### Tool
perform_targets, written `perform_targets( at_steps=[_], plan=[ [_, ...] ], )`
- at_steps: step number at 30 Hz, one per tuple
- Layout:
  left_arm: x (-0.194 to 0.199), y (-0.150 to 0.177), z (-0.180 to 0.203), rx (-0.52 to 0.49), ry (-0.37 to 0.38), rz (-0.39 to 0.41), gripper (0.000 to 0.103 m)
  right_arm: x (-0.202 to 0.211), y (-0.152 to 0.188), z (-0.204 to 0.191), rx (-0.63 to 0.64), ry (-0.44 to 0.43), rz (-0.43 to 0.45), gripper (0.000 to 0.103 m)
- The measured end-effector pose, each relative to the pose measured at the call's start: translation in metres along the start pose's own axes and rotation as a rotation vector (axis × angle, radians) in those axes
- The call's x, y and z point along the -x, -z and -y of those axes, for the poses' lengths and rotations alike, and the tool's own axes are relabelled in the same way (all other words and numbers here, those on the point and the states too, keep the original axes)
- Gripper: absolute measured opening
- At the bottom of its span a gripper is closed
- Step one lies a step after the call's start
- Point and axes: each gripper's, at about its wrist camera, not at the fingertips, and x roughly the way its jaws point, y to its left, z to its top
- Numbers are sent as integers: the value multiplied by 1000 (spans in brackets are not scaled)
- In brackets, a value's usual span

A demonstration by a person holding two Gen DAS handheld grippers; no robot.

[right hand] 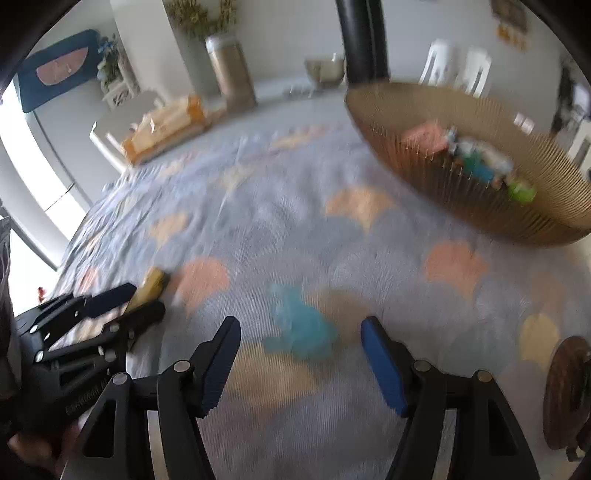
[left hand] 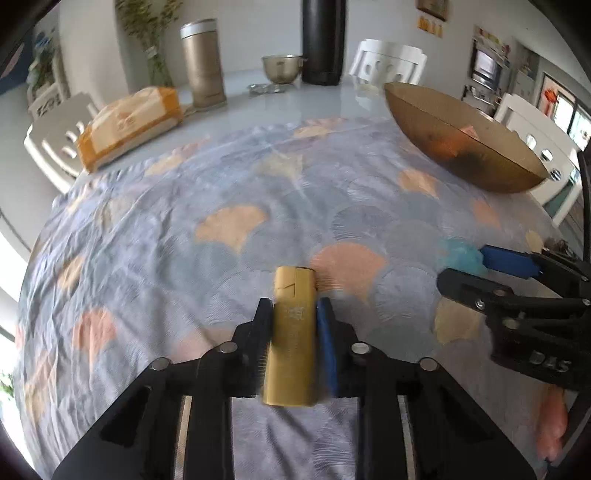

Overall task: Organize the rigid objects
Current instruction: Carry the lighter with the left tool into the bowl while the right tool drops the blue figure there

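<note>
Home dining room, we record: worktop (left hand: 258,96) under a fan-patterned cloth (left hand: 221,206), white dining chairs (left hand: 388,62), steel bowl (left hand: 281,67), potted greenery (left hand: 147,26), pictures on the walls (left hand: 430,9).

I see table (left hand: 266,88), glossy pale top, covered near me by grey-blue cloth (left hand: 184,206) with fan pattern. On cloth: gold slatted basket (left hand: 461,147), blurred teal object (right hand: 301,328). Bare top beyond: yellow package (left hand: 129,125), gold canister (left hand: 203,66).
</note>
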Motion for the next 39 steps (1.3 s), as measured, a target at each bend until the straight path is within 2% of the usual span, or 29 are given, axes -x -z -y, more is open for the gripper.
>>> perform_targets(
  at_steps=[1,5,10,14,16,18,19,21,22,23,25,26,27,30,31,32,33,35,39],
  plan=[
    [1,0,3,-10,4,1,21,1,1,-2,14,25,8,36],
    [24,-8,12,-8,46,63,20,21,5,-2,32,14,60,37],
    [79,-51,32,-19,140,206,11,105,-22,21,-29,-28,270,38],
    [119,-104,55,-28,275,320,11,167,-58,58,-106,46,427,38],
    [125,-127,66,-43,332,343,11,176,-69,72,-142,76,448,38],
    [120,-138,70,-50,331,341,12,178,-78,88,-182,88,449,38],
    [111,-139,69,-52,331,312,13,176,-79,94,-198,87,439,38],
    [89,-132,65,-56,321,235,43,167,-75,103,-209,56,398,38],
    [73,-123,61,-50,293,192,70,162,-71,104,-203,39,387,38],
    [57,-113,57,-37,257,159,83,154,-68,105,-196,33,376,38],
    [22,-93,56,-28,212,84,78,143,-66,107,-189,40,351,38],
    [5,-86,57,-28,211,30,65,135,-64,107,-190,34,336,38],
    [-11,-80,62,-33,208,-15,59,128,-64,108,-196,25,320,38],
    [-46,-69,79,-93,133,-104,56,116,-62,110,-206,6,289,38],
    [-48,-68,83,-113,111,-84,48,114,-61,112,-206,7,284,38],
    [-48,-67,85,-136,100,-65,24,114,-59,113,-204,10,283,38],
    [-48,-68,87,-144,129,-64,21,112,-59,113,-204,15,284,38],
    [-44,-72,87,-121,138,-59,21,113,-57,115,-205,29,287,38],
    [7,-100,80,-71,180,111,21,127,-63,124,-237,29,330,38]
  ],
)
